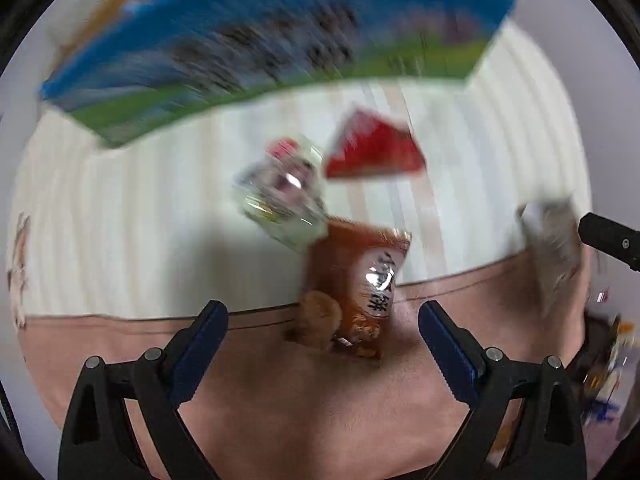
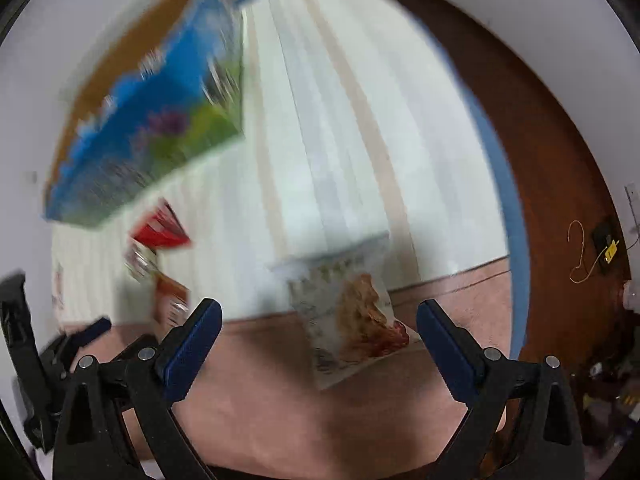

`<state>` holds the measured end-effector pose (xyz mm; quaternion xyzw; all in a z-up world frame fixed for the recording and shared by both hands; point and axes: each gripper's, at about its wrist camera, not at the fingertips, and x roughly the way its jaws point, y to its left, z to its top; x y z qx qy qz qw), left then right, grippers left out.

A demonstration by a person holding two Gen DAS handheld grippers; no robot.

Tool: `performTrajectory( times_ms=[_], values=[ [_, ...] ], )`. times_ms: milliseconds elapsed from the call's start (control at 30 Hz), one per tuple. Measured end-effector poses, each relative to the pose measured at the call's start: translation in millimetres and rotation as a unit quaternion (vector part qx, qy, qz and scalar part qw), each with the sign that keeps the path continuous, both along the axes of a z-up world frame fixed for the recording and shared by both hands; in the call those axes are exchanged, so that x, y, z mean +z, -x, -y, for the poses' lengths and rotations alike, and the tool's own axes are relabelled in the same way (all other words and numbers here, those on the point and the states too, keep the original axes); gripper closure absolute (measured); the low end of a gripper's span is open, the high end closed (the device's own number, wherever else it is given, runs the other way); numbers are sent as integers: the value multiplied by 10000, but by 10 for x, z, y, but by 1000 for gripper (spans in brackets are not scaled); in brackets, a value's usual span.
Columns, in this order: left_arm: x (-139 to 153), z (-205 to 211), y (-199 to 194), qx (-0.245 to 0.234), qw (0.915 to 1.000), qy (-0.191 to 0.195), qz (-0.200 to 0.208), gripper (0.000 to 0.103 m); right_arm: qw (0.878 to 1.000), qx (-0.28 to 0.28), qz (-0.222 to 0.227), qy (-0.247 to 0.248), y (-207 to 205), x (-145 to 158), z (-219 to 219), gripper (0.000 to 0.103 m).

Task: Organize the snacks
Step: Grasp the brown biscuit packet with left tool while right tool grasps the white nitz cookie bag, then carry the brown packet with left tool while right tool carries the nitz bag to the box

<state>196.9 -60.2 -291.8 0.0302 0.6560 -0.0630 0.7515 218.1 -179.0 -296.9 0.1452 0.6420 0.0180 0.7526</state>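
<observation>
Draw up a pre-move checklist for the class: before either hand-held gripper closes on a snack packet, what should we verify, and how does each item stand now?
1. Left hand-held gripper open: ok, nothing between the fingers.
2. Right hand-held gripper open: ok, nothing held.
3. Orange snack packet lined up between the left fingers: ok, roughly centred.
4. White snack packet lined up between the right fingers: ok.
5. Orange packet clear of neighbours: not ok, the clear wrapped snack seems to overlap its top edge.
6. Blue box open to receive snacks: cannot tell, too blurred.
</observation>
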Motion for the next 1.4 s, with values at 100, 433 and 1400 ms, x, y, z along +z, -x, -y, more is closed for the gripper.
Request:
performTrajectory(
  times_ms=[100, 433, 1400],
  values=[
    [-263, 144, -76, -217, 9995, -32, -236, 18, 9995, 235, -50, 221, -28, -233, -59, 3],
    [-329, -199, 102, 805, 9928, 618, -643, 47, 9967, 362, -214, 699, 155, -504, -383, 35],
    [173, -709, 668, 1210, 9878, 926, -320, 47, 9977, 323, -428, -417, 677, -390, -1084, 53]
  ],
)
